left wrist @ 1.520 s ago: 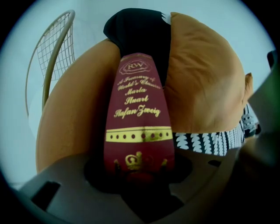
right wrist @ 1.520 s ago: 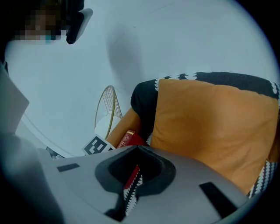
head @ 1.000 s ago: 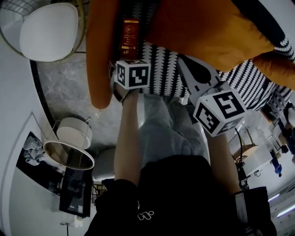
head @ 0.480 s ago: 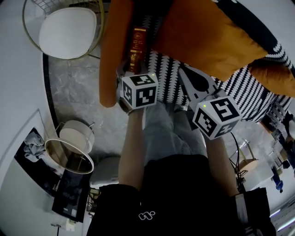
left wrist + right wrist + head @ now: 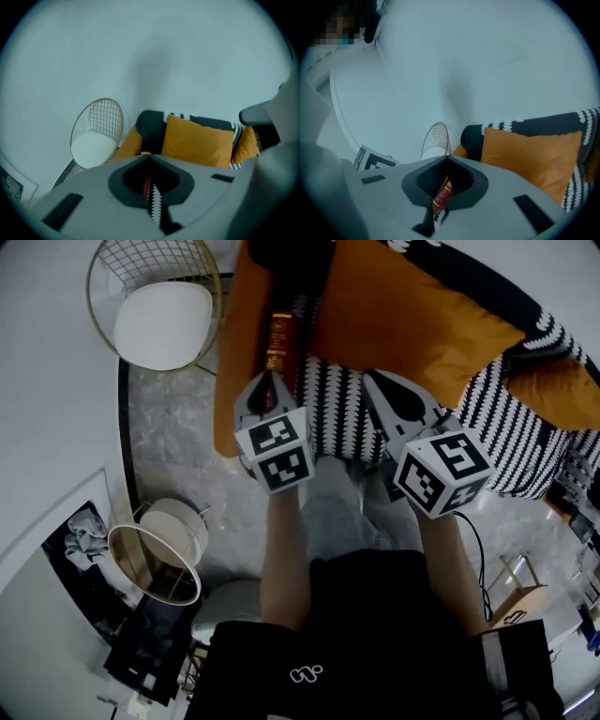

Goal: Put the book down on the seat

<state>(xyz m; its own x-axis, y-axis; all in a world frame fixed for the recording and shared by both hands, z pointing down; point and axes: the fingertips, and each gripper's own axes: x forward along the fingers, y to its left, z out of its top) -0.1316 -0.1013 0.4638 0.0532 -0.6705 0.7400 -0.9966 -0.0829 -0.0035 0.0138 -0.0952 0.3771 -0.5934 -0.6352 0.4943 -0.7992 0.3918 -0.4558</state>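
Gripper on the left [image 5: 266, 381]: hovering over the front edge of the seat [image 5: 342, 404], tilting down toward it, jaws just having been closing and now meeting tip to tip, catching nothing between them. Showing, in the left gripper view, only a red sliver of the book [image 5: 277, 332] and a strip of zigzag cover through the hollow behind the closed tips.

Right gripper [image 5: 369, 377]: hanging just beside the left one, nearer the middle of the seat's front edge, likewise pressing tip to tip and carrying nothing. Framing the book's red and gold spine through its hollow in the right gripper view.

Book: lying free on the seat at its left edge, running from front to back, resting against the orange arm [image 5: 234, 381], ending just beyond the left gripper's tip in the head view.

Orange cushion [image 5: 412, 320]: leaning against the sofa's back.

Gold wire chair [image 5: 155, 310]: standing on the marble floor [image 5: 173, 446] off the sofa's left end.
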